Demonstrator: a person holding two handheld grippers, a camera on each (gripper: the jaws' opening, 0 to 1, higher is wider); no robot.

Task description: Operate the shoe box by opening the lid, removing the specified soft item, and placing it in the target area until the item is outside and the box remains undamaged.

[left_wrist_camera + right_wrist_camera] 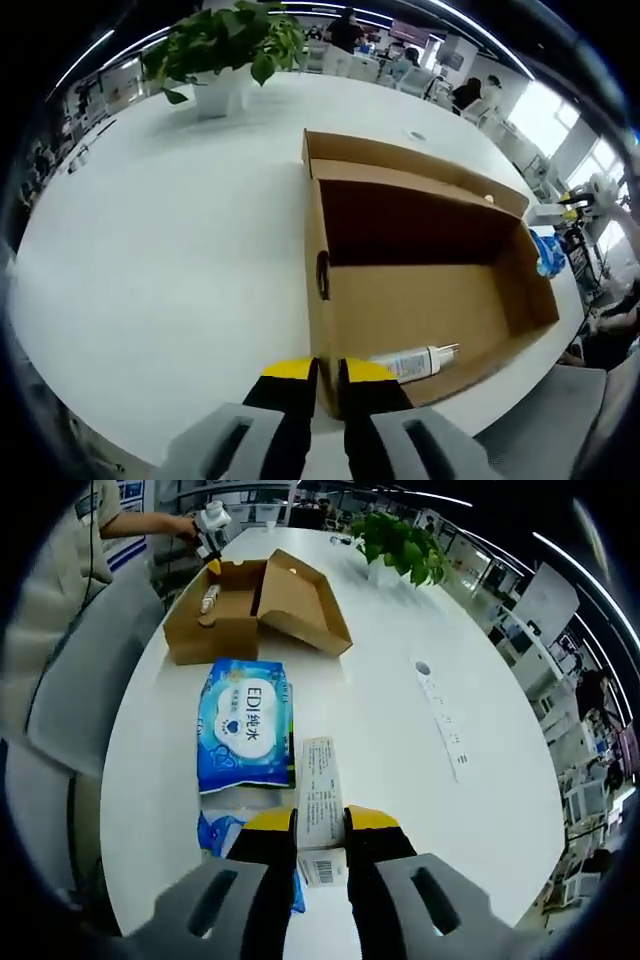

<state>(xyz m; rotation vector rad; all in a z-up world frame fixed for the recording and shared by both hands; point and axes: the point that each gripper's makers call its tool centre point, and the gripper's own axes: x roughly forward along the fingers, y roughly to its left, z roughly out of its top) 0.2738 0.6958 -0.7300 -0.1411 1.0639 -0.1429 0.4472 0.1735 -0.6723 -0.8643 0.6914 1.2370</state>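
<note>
The brown shoe box (420,310) lies open on the white table, its lid (400,160) folded back on the far side. A white tube (415,362) rests inside by the near wall. My left gripper (328,378) is shut on the box's near wall at its corner. In the right gripper view the box (225,615) sits far off with the left gripper (210,530) at its edge. A blue wet-wipe pack (245,730) lies flat outside it. My right gripper (320,825) is shut on a slim white carton (320,790) beside that pack.
A potted plant (225,50) stands at the table's far end. A second blue pack (215,835) lies under my right jaws. A paper strip (442,720) lies mid-table. A grey chair (90,680) and a person (60,570) are beside the box.
</note>
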